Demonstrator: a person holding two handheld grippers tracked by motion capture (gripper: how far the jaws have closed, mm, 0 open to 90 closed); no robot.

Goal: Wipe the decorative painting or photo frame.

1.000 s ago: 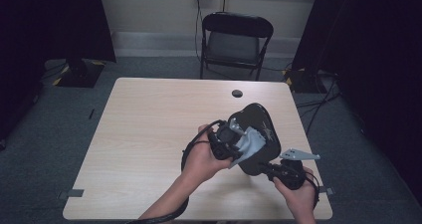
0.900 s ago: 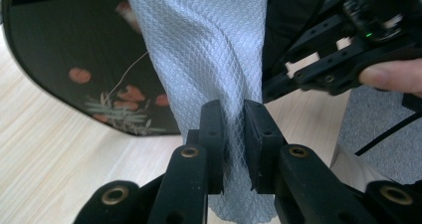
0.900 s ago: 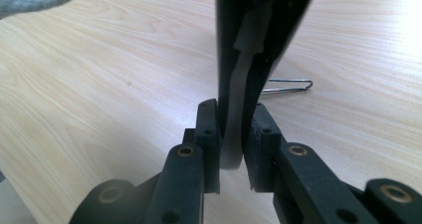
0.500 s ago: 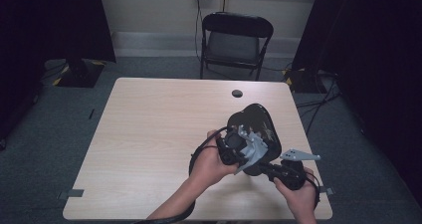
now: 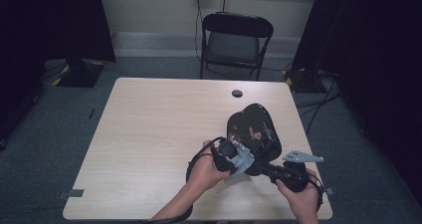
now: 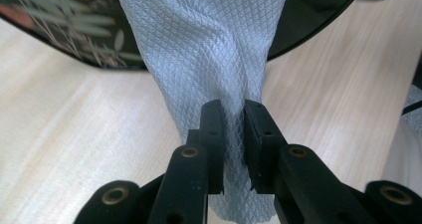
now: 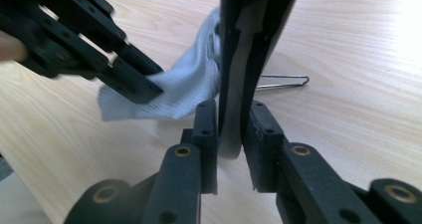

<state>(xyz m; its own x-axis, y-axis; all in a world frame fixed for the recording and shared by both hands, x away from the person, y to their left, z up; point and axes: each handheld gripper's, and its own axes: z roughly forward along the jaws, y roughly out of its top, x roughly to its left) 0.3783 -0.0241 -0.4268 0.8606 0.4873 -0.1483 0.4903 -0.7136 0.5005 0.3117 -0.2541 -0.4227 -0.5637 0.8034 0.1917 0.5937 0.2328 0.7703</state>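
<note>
A glossy black tray [image 5: 251, 129] with a flower pattern stands tilted on edge above the table [image 5: 149, 134]. My right gripper [image 5: 263, 168] is shut on its near rim. In the right gripper view the rim [image 7: 249, 35] sits between the pads of my right gripper [image 7: 230, 119], whose jaws have just eased open a little. My left gripper [image 5: 234, 157] is shut on a pale blue-grey cloth [image 5: 243, 160] pressed against the tray's lower face. The left gripper view has the left gripper [image 6: 232, 119] pinching the cloth [image 6: 209, 59], which drapes up over the tray [image 6: 303, 20].
A thin bent metal wire [image 7: 283, 82] lies on the table behind the tray. A round black grommet [image 5: 237, 93] sits near the table's far edge, and a black folding chair [image 5: 236, 40] stands beyond it. Dark curtains hang at both sides.
My left gripper has slid down the tray with the cloth, toward the table and the near rim. The right hand and the tray have stayed about where they were.
</note>
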